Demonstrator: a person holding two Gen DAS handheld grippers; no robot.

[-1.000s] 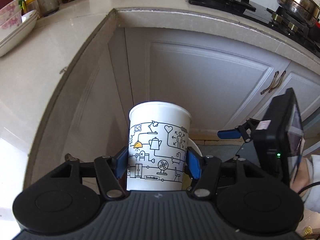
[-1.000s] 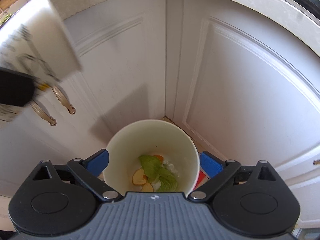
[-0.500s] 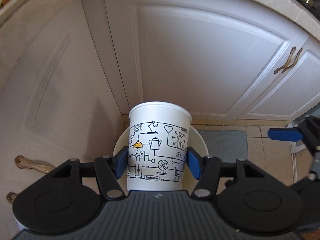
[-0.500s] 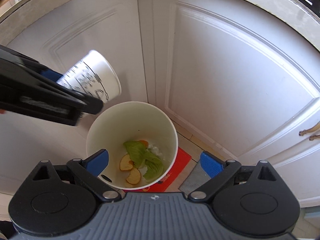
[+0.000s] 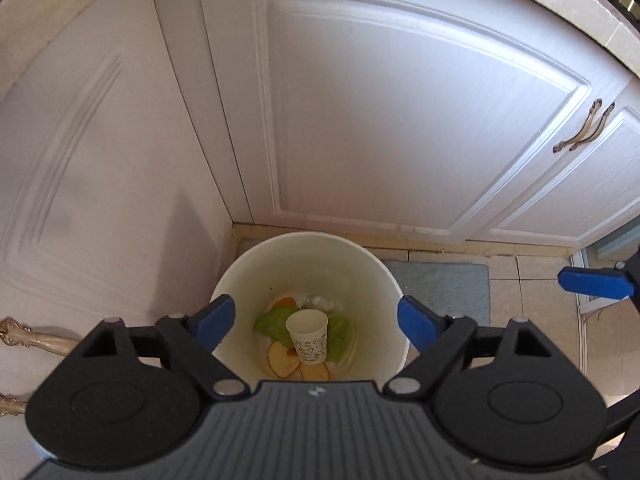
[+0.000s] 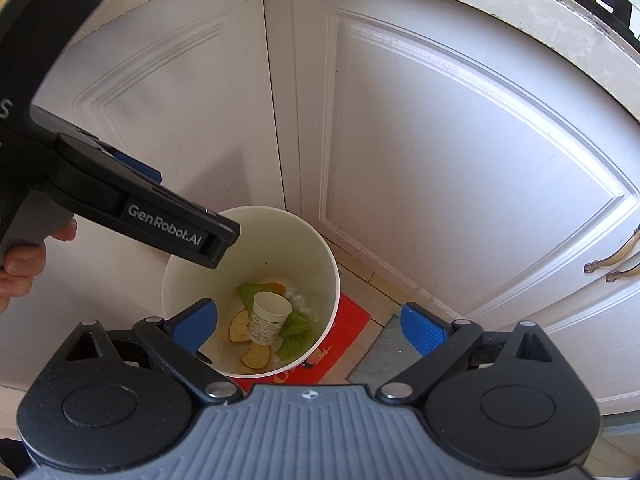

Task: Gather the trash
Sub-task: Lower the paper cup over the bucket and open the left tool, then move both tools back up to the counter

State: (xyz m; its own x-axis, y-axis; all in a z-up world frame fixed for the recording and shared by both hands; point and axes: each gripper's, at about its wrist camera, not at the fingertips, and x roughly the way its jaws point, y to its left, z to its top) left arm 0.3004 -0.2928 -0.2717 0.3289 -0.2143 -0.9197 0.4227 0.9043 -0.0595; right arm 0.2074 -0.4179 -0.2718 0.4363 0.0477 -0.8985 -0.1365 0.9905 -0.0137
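Note:
A white paper cup (image 5: 307, 339) with black line drawings lies at the bottom of a white round bin (image 5: 384, 276) on green leaves and apple slices (image 5: 282, 361). My left gripper (image 5: 314, 318) hangs above the bin, its jaws opening, with nothing between the blue pads. The right wrist view shows the same cup (image 6: 269, 317) in the bin (image 6: 328, 260), tilted on the scraps. My right gripper (image 6: 310, 326) stands open and empty over the bin's right rim. The left gripper's black body (image 6: 120, 200) crosses the left of that view, held by a hand (image 6: 20, 268).
White cabinet doors (image 5: 400, 120) meet in a corner behind the bin, with brass handles (image 5: 582, 132) at the right. A grey-blue mat (image 5: 444, 284) lies on the tiled floor right of the bin. A red sheet (image 6: 344, 340) lies under the bin's right side.
The left gripper lowered over the bin with the cup, then its jaws spread and the cup dropped into the bin. The right gripper shifted slightly and stays open.

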